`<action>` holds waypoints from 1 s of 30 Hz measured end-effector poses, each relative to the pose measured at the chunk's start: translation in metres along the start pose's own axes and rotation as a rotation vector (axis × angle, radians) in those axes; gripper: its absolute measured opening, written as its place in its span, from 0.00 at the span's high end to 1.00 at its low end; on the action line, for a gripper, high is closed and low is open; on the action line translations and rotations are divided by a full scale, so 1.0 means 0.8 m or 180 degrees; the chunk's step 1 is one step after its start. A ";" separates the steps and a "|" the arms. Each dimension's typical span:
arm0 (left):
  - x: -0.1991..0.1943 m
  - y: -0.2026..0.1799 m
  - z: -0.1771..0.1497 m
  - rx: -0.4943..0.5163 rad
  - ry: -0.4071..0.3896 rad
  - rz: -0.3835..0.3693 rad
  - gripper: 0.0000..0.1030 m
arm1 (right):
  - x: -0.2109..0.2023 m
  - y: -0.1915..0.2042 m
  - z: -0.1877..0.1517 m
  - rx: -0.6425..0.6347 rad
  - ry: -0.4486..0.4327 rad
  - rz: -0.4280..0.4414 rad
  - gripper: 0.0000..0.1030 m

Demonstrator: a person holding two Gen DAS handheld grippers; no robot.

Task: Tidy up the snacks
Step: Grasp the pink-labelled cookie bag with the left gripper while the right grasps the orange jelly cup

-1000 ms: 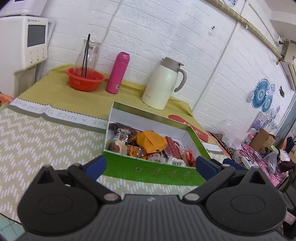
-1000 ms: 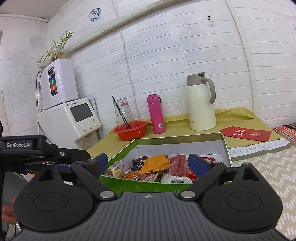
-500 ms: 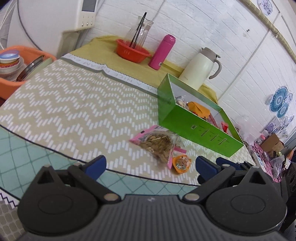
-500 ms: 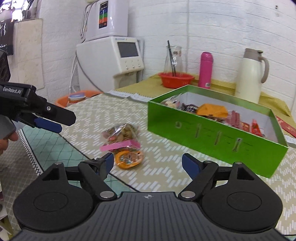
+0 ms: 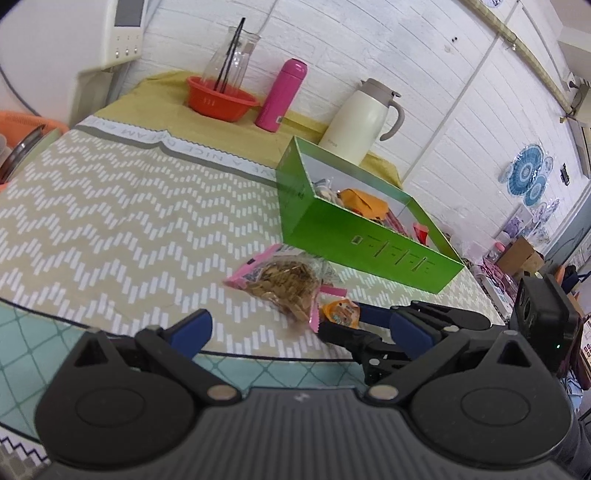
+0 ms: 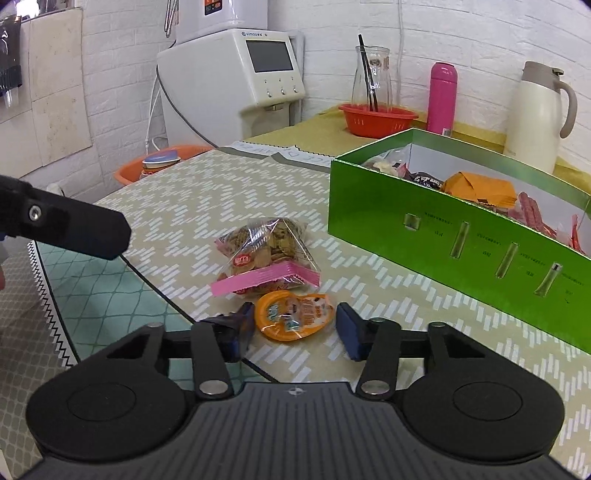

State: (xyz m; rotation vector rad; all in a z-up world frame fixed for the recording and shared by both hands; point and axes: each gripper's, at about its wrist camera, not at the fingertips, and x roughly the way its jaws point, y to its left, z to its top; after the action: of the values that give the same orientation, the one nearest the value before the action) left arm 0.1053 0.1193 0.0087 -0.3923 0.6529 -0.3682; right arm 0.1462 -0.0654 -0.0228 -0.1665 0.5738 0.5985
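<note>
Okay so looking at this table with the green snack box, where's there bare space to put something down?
Free: the zigzag cloth between the biscuit bag, the red basket and the green box. Crowded: the near edge, where the right gripper, jaws closing, straddles the orange pack beside the bag.

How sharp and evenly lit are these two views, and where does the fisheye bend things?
Left wrist: sharp centre, soft blurred edges, wall pipe bowed. Right wrist: crisp, even light, glare on the biscuit bag, green box edge curved.

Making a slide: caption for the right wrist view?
Right gripper closing its fingers around an orange snack pack lying before the green box.
</note>
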 end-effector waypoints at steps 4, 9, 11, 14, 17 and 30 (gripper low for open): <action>0.020 -0.011 0.009 0.0111 -0.0036 -0.0043 0.01 | -0.008 -0.004 0.000 0.0037 0.0018 0.0023 0.38; 0.053 -0.019 0.026 0.0265 -0.0052 -0.0090 0.01 | -0.026 -0.009 -0.012 0.0076 0.0010 -0.0027 0.38; 0.069 -0.018 0.032 0.0276 0.0001 -0.0070 0.01 | -0.031 -0.012 -0.016 0.0134 0.0005 -0.0033 0.37; 0.091 -0.020 0.037 0.0413 0.0112 -0.0019 0.01 | -0.038 -0.016 -0.021 0.0195 0.0008 -0.0042 0.37; 0.105 -0.022 0.035 0.0642 0.0209 0.0200 0.02 | -0.041 -0.020 -0.021 0.0232 0.0015 -0.0053 0.36; 0.120 -0.021 0.033 0.0739 0.0303 0.0354 0.22 | -0.039 -0.025 -0.024 0.0343 -0.0011 -0.0016 0.36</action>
State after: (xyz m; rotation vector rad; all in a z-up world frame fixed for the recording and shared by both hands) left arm 0.1892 0.0679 -0.0131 -0.1173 0.7129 -0.3538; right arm 0.1275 -0.1031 -0.0217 -0.0654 0.6007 0.5615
